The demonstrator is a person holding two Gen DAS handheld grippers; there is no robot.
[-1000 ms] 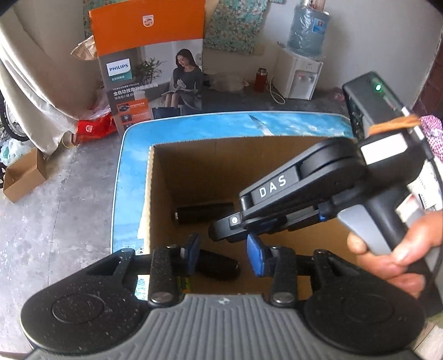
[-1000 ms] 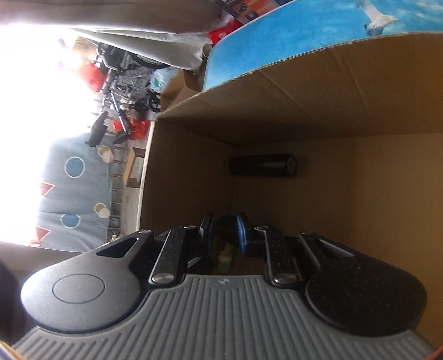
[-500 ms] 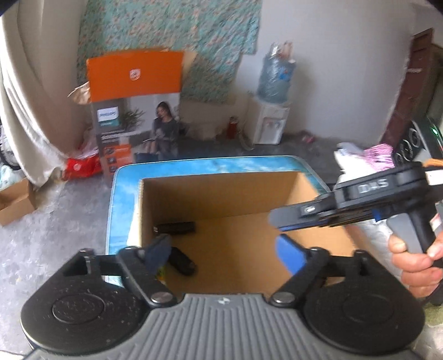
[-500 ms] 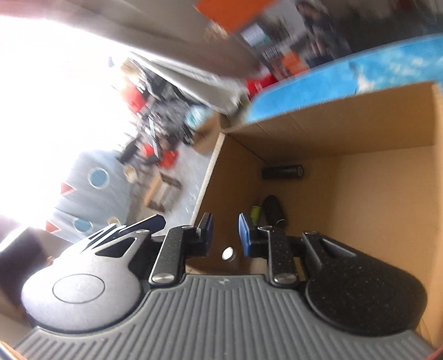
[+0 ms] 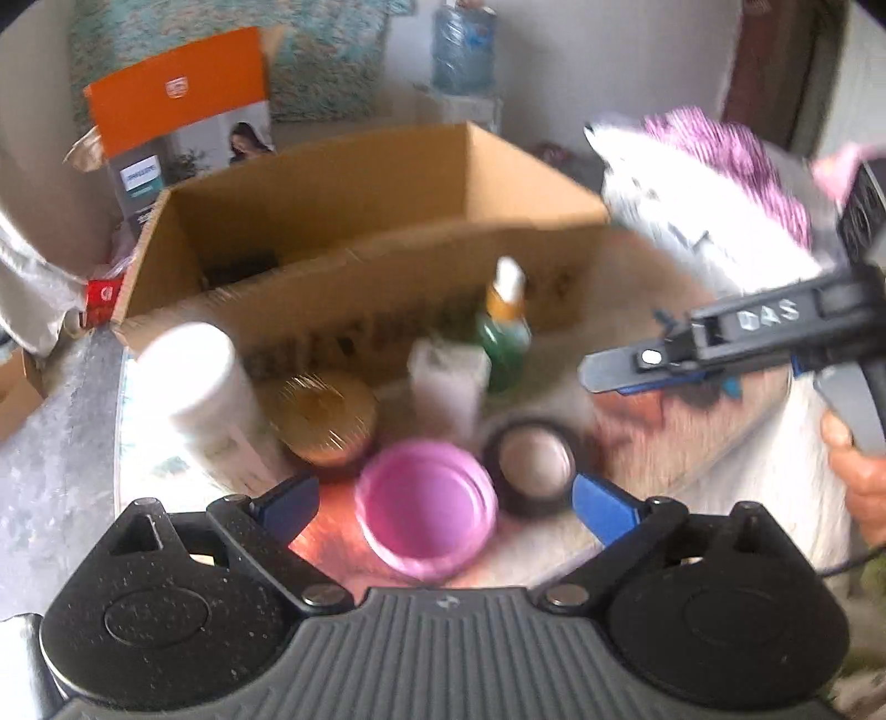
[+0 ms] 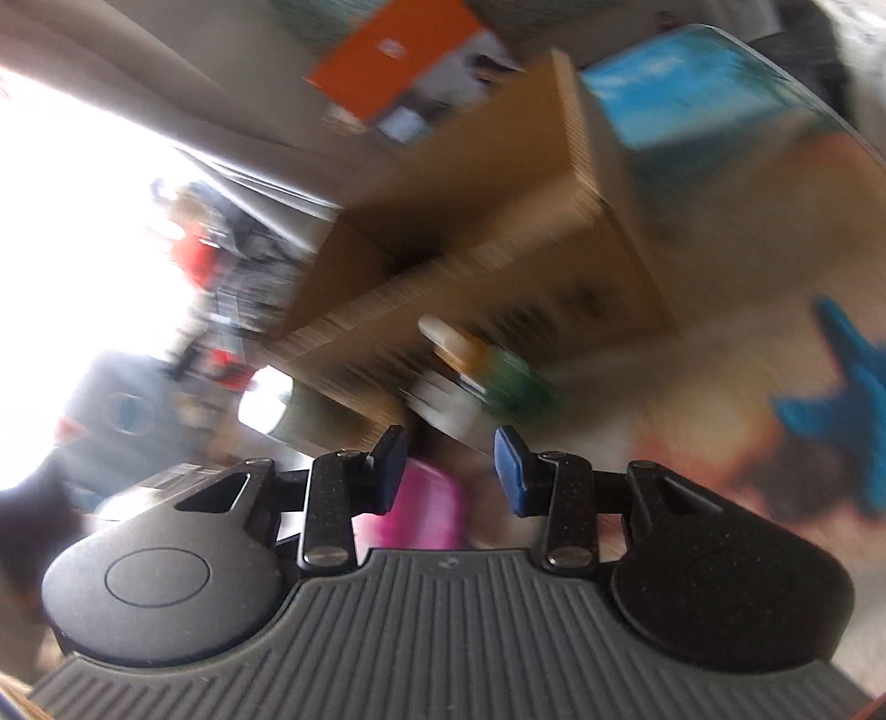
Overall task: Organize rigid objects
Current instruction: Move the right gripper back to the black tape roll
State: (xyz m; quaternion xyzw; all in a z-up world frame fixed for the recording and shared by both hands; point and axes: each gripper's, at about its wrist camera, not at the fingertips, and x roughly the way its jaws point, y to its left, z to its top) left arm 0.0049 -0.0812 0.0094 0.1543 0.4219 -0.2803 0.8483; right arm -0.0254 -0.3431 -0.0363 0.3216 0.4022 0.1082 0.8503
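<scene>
An open cardboard box (image 5: 354,232) stands on the table, with a dark cylinder inside at its left. In front of it stand a white bottle (image 5: 205,387), a gold-lidded jar (image 5: 324,412), a white container (image 5: 446,382), a green bottle (image 5: 504,327), a pink-lidded jar (image 5: 426,507) and a dark round tin (image 5: 531,462). My left gripper (image 5: 443,507) is open and empty, above the pink jar. My right gripper (image 6: 451,471) is open and empty; it also shows at the right of the left wrist view (image 5: 626,371). The right wrist view is blurred; the box (image 6: 498,249) and green bottle (image 6: 498,371) show.
An orange and grey Philips carton (image 5: 177,122) stands behind the box. A white and purple bag (image 5: 709,183) lies at the right. A water dispenser (image 5: 462,50) stands by the far wall. The table's left edge (image 5: 119,421) drops to a grey floor.
Both grippers have pulled back out of the box and toward the near side of the table. The left jaws opened wide. The right gripper let go of a dark object inside the box and opened.
</scene>
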